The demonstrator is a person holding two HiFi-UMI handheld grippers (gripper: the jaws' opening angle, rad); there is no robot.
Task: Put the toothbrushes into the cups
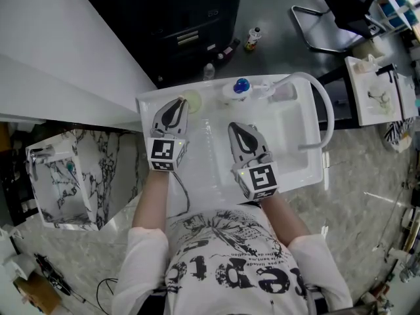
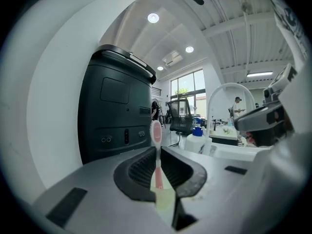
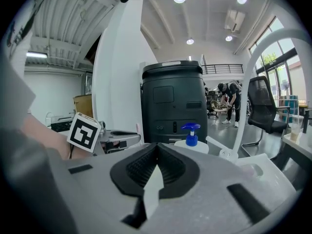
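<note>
A white sink (image 1: 308, 170) is standing on a marbled floor in front of a black cabinet (image 1: 177, 18), and a person is leaning over it with a gripper in each hand. A soap bottle (image 1: 240, 87) with a blue pump is sitting on the back rim, and a white faucet (image 1: 326, 110) is arching over the basin's right side. A black chair (image 1: 341, 8) is standing well behind.

The left gripper (image 1: 178, 105) is hovering over the sink's back left corner, its tips just beside a pale green cup (image 1: 192, 99) on the rim. In the left gripper view, the left gripper (image 2: 158, 151) is pinching a pink toothbrush (image 2: 156, 131). The handle is running upright between the pressed jaws and the head is sticking out above them, against the cabinet (image 2: 117, 116). A pale green shape is showing in the gap below the jaws; whether it is the cup cannot be told. The soap bottle (image 2: 196, 139) and faucet (image 2: 230, 86) are showing to the right.

The right gripper (image 1: 240, 130) is hanging over the middle of the basin, apart from the left one. In its own view, the right gripper (image 3: 156, 147) is holding its jaws pressed together with nothing between them. The soap bottle (image 3: 191, 136) is standing just beyond them, and the cabinet (image 3: 173, 101) is rising behind.
</note>
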